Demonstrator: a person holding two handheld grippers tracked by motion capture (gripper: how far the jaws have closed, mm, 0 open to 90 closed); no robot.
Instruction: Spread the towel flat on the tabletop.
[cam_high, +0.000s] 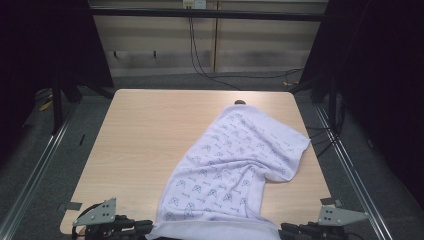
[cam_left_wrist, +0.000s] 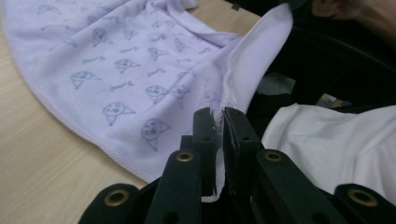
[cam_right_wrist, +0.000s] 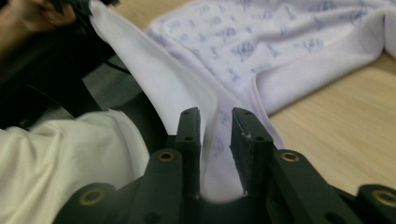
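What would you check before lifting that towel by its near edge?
1. Left gripper shut on the towel: ok, cloth is pinched between closed jaws.
2. Right gripper shut on the towel: cannot tell, cloth sits between the jaws but a gap shows.
3. Both grips at the near edge: ok.
4. Towel lying flat: not ok, its right side is folded over.
5. Table around the towel free of obstacles: ok, apart from a small dark thing at the far edge.
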